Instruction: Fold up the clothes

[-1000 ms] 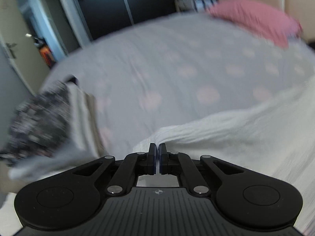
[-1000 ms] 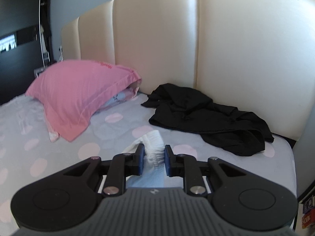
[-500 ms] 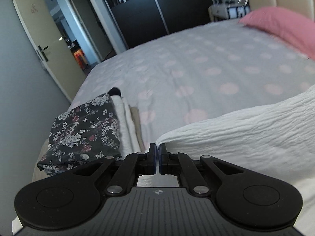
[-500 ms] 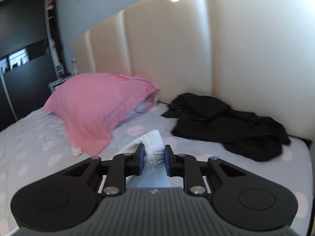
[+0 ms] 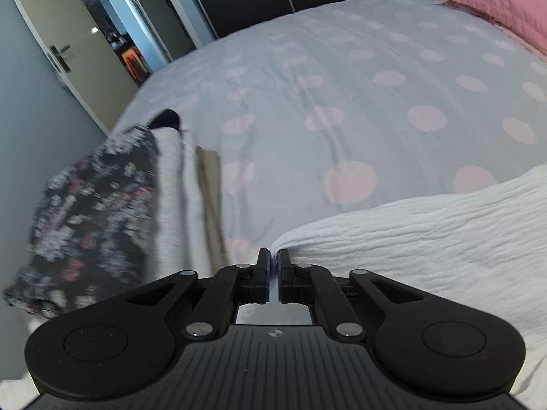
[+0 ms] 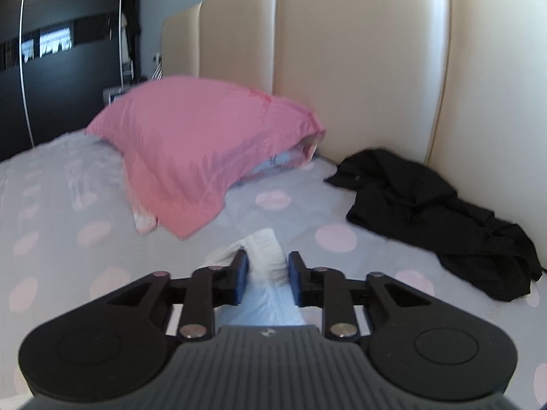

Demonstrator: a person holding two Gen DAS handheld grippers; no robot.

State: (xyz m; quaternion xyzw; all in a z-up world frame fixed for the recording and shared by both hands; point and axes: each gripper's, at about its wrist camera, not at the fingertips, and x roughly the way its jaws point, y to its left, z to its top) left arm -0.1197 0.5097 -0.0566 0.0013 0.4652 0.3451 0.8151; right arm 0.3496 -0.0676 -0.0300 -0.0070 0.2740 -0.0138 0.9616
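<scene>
we are laying the white garment (image 5: 427,239) down on the bed (image 5: 342,85), at the lower right of the left view — both claws are opening. the left gripper (image 5: 273,266) is barely parted on its corner, the right gripper (image 6: 265,270) is loosening around a bunched edge; we are letting go evenly, keeping the fold flat.

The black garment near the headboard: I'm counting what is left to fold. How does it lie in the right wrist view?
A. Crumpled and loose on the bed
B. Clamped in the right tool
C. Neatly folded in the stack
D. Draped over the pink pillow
A: the black garment lies rumpled on the dotted bedspread beside the headboard, apart from the pink pillow.
</scene>
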